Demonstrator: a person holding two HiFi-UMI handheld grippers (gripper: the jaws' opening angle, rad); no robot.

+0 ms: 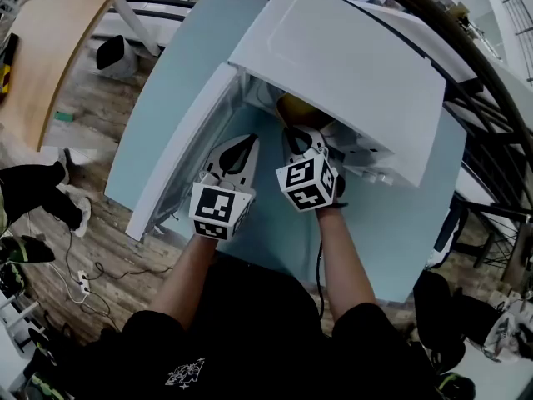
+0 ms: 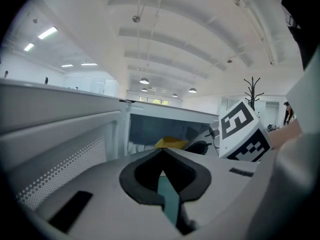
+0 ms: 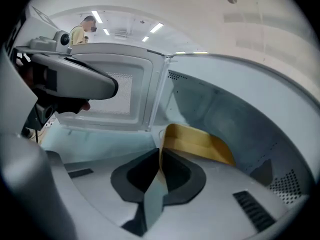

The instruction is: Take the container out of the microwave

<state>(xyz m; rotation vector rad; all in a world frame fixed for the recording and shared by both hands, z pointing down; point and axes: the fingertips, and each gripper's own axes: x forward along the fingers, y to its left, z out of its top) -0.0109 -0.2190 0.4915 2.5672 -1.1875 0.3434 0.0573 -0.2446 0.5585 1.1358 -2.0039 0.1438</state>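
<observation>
At the bottom of the head view the person's left forearm (image 1: 190, 269) and right forearm (image 1: 343, 261) reach up toward the middle of the frame.

The left tongs (image 1: 247, 142) sit at centre left, just in front of the open microwave (image 1: 350, 65); in their own view the left tongs (image 2: 162, 152) have their tips pressed together, clenched on nothing.

The right tongs (image 1: 296, 133) lie just beside them at centre right, with their tips inside the mouth of the oven. In the right gripper view these tongs (image 3: 160, 155) are clamped on the near rim of the yellow container (image 3: 200, 145); its thin wall runs down between the two pads. The rest of the container spreads away from the tips toward the right middle of that frame, inside the pale cavity; whether it rests on the oven floor or hangs lifted I cannot tell.

In the head view the container (image 1: 300, 109) is a yellow patch just above the right tongs, under the microwave's white top. In the left gripper view it (image 2: 170, 143) lies straight beyond the closed left tips and apart from them; the right tongs' marker cube (image 2: 243, 132) is to its right.

The door (image 1: 179, 157) stands swung open toward the left of the head view; its dotted window faces the right gripper view at upper left (image 3: 112, 96).

The microwave stands on a pale blue desk (image 1: 391, 223).
</observation>
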